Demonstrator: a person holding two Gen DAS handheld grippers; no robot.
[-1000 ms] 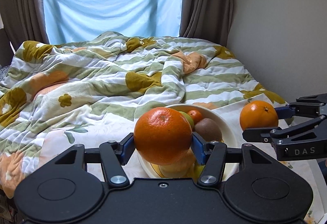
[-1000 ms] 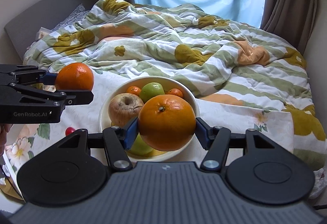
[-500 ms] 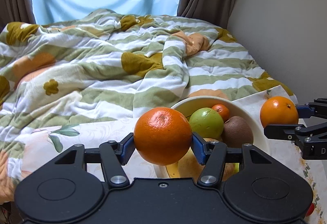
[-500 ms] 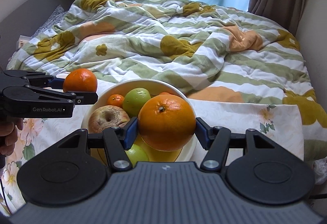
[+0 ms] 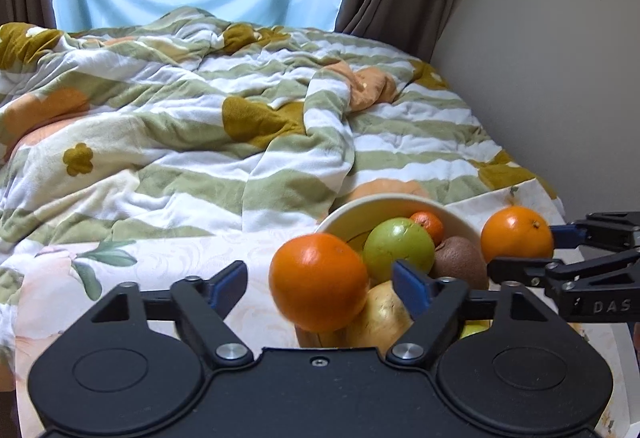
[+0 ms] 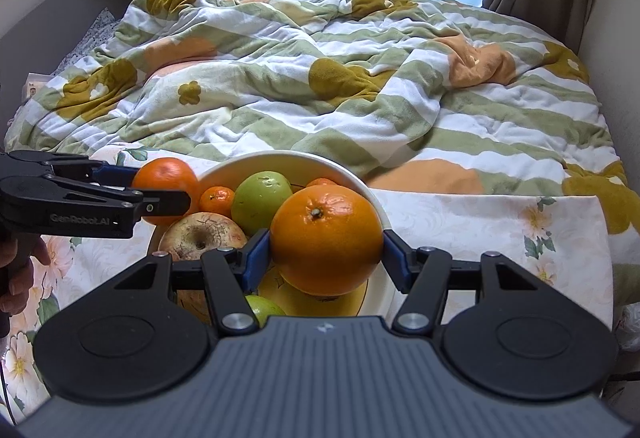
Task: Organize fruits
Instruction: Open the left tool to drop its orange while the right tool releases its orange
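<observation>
My L gripper (image 5: 320,284) jaws just opened, pads clear; orange (image 5: 318,281) dropping at bowl (image 5: 360,208) rim. R gripper (image 6: 324,252) clamps 2nd orange (image 6: 326,238) over bowl. Firm, round, rolls; grip at equator.

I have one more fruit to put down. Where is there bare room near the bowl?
The floral cloth right of the bowl, before the striped blanket, is bare. The bowl itself is crowded with fruit, both grippers beside it.
</observation>
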